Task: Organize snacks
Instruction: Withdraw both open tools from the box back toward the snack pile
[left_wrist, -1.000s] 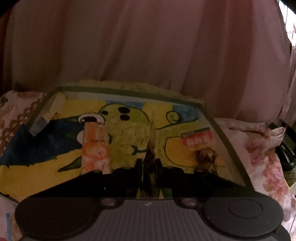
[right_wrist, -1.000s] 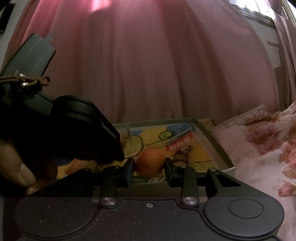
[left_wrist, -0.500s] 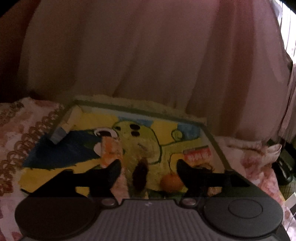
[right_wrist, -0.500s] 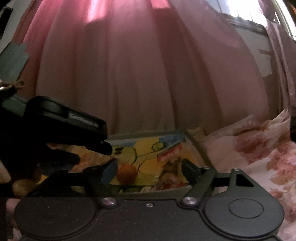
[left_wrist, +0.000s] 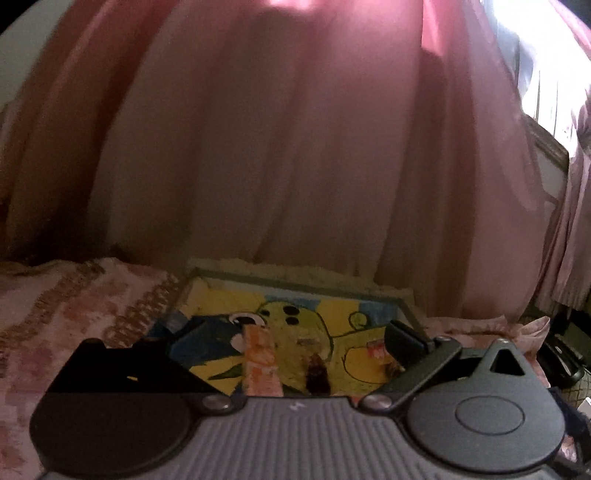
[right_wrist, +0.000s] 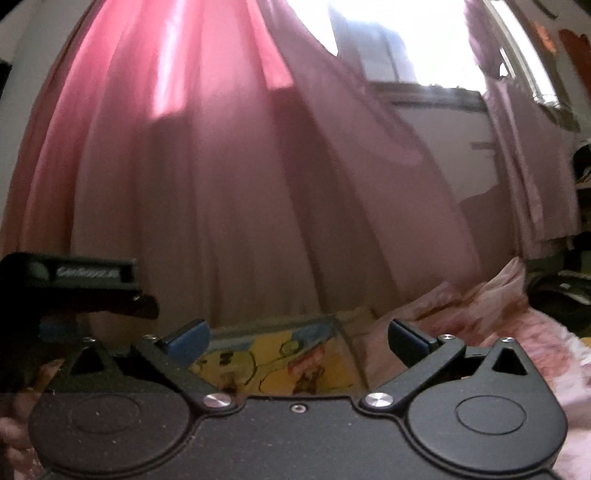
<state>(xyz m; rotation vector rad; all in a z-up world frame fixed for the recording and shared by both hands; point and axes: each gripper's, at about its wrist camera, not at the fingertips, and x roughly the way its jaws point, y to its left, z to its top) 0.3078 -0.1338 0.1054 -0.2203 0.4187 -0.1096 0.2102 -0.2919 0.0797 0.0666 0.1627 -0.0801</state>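
The left gripper (left_wrist: 299, 334) is spread wide and holds nothing. Ahead between its fingers, in a shallow tray (left_wrist: 295, 282) with a yellow cartoon drawing, lie an orange snack packet (left_wrist: 259, 360) and, just right of it, a dark snack (left_wrist: 317, 374). The right gripper (right_wrist: 297, 341) also gapes wide, empty, above the tray's right part. A pink curtain (left_wrist: 295, 147) hangs beyond.
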